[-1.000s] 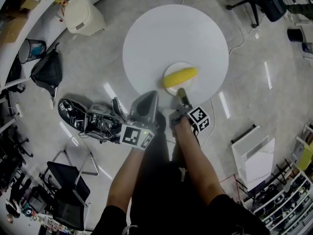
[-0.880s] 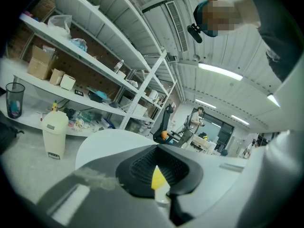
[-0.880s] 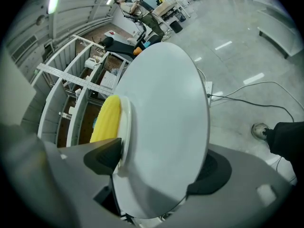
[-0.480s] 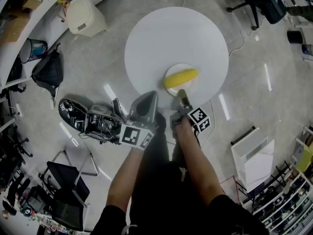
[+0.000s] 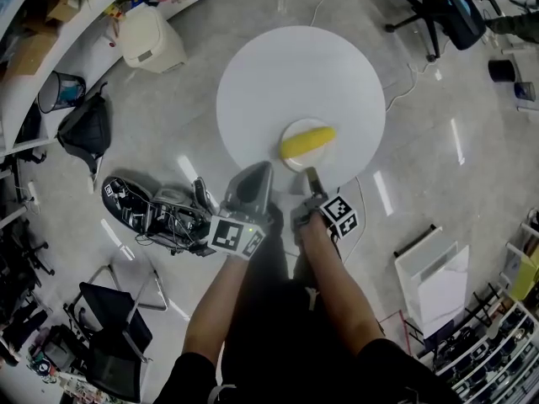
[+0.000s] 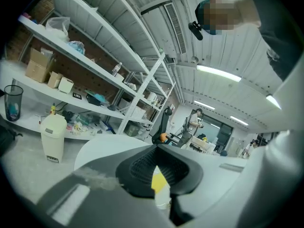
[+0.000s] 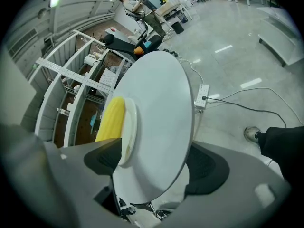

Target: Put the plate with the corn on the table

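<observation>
Plate (image 5: pixel 296 164) with corn (image 5: pixel 307 141) rests near the worktop (image 5: pixel 286 82) edge; right tool (image 5: pixel 310 175) spread, one jaw over the rim; left tool (image 5: pixel 257 171) pressed together, empty; a snagging withdrawal could drag the plate off.

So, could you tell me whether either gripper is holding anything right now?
Nothing is held. The right gripper is open, straddling the plate and table at their edges; the left gripper is shut and empty.
</observation>
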### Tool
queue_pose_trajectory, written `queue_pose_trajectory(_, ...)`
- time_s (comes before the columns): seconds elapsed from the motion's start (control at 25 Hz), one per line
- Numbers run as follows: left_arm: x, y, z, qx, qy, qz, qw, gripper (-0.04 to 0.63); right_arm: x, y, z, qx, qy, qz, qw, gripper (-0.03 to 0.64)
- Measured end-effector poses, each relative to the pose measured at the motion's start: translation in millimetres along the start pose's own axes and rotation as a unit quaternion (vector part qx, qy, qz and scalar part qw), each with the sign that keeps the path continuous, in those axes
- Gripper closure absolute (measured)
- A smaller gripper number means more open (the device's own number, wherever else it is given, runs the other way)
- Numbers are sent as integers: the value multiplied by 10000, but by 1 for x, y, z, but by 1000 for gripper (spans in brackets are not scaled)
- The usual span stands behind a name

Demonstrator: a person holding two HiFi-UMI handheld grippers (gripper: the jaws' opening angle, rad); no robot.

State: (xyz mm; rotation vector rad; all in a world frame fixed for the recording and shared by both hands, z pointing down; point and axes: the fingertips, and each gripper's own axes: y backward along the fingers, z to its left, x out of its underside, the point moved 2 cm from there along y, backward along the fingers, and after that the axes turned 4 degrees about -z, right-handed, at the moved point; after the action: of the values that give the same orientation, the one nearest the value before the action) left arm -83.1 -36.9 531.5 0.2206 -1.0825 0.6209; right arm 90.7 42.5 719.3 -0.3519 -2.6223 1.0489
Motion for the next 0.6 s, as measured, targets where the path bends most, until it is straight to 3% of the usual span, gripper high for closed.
queue_pose_trajectory(0.32, -19, 0, -7, -28, -96, -80, 9999, 591, 3, 13, -1, 164, 22, 201, 9997, 214)
queue_pose_trajectory(0.6, -23, 3, -12, -74, -105, -117, 9998, 591, 5, 28, -3, 363, 133, 234, 9990, 297)
